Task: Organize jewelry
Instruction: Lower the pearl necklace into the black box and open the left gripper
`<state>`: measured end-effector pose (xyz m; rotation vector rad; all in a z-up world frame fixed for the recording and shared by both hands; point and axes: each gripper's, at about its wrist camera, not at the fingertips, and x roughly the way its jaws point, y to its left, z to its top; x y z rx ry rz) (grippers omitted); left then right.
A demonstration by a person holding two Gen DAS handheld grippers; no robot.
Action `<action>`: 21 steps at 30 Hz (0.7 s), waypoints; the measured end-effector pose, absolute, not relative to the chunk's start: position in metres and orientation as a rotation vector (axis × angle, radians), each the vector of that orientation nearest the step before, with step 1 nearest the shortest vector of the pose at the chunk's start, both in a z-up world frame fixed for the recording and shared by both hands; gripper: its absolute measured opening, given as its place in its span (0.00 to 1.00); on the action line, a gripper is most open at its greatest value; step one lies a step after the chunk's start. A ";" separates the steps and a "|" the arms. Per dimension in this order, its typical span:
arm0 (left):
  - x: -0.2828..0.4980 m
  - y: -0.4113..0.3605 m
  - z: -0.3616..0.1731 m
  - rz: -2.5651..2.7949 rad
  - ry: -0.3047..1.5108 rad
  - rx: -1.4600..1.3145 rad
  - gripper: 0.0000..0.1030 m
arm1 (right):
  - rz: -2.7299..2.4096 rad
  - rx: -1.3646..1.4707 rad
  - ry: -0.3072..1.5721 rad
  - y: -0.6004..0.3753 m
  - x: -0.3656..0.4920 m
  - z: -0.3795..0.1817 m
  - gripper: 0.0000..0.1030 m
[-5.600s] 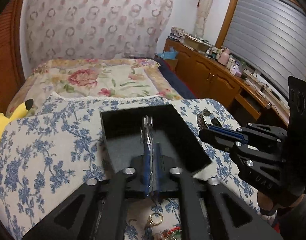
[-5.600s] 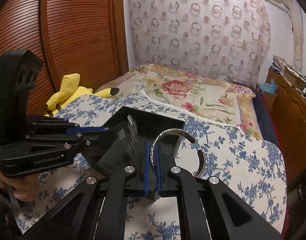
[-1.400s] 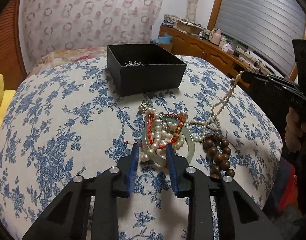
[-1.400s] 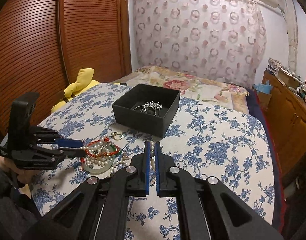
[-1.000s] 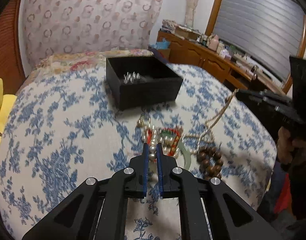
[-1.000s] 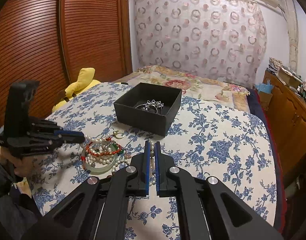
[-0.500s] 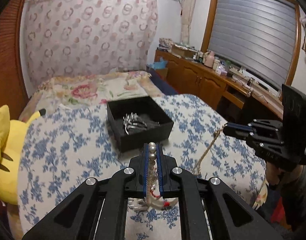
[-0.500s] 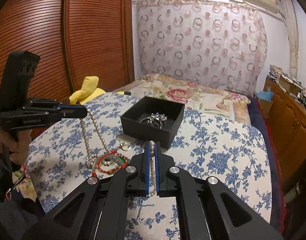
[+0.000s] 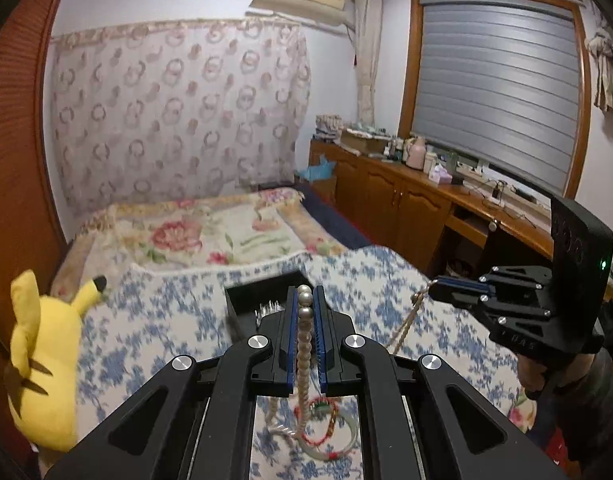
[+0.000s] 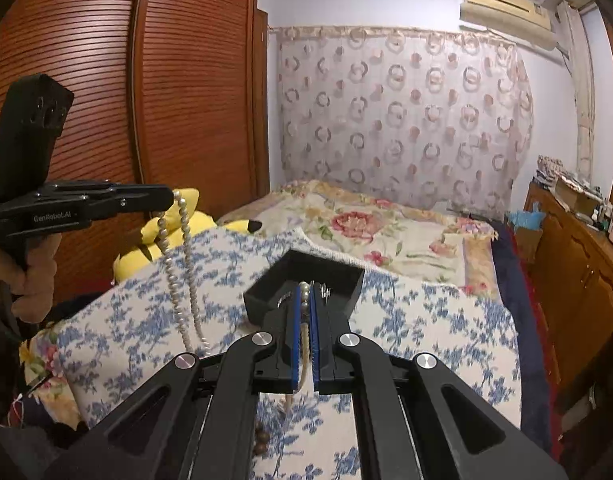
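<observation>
We hold the left gripper (image 9: 305,300) raised above the table (image 9: 154,320), its blue pads pinching a pearl necklace (image 9: 304,344); two pearls stand out past the tips and the strand hangs down behind them. Our right gripper (image 10: 304,296) is pinched on the same necklace, with pearls showing between its pads and the string trailing below. In the right wrist view the strand drops from the left gripper in a long double loop toward the blue-flowered cloth. The black box (image 10: 306,276) sits near the middle of the table, toward its far edge, with silver pieces inside it. Under the left gripper, near the table's near edge, lie a pale green bangle (image 9: 338,446) and a red bead bracelet (image 9: 326,426), the hanging pearls reaching down to them. A yellow plush toy (image 9: 42,364) leans beside the table's left edge.
</observation>
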<state>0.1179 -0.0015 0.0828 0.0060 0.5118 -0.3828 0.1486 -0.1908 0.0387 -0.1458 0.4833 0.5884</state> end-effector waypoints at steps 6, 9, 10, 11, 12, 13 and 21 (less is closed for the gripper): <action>0.131 -0.003 0.119 -0.383 0.455 0.024 0.06 | 0.619 -0.146 0.432 -0.185 0.163 0.070 0.05; 0.144 -0.006 0.131 -0.387 0.443 0.029 0.06 | 0.631 -0.139 0.414 -0.184 0.173 0.083 0.05; 0.150 -0.007 0.133 -0.389 0.443 0.030 0.06 | 0.636 -0.137 0.411 -0.183 0.178 0.088 0.05; 0.155 -0.007 0.134 -0.390 0.444 0.030 0.06 | 0.641 -0.135 0.408 -0.183 0.183 0.092 0.05; 0.164 -0.009 0.135 -0.394 0.449 0.028 0.06 | 0.645 -0.134 0.406 -0.182 0.188 0.095 0.05; 0.170 -0.009 0.135 -0.396 0.453 0.027 0.06 | 0.648 -0.134 0.405 -0.182 0.193 0.097 0.05; 0.227 -0.011 0.122 -0.406 0.513 0.019 0.06 | 0.674 -0.130 0.414 -0.179 0.240 0.105 0.05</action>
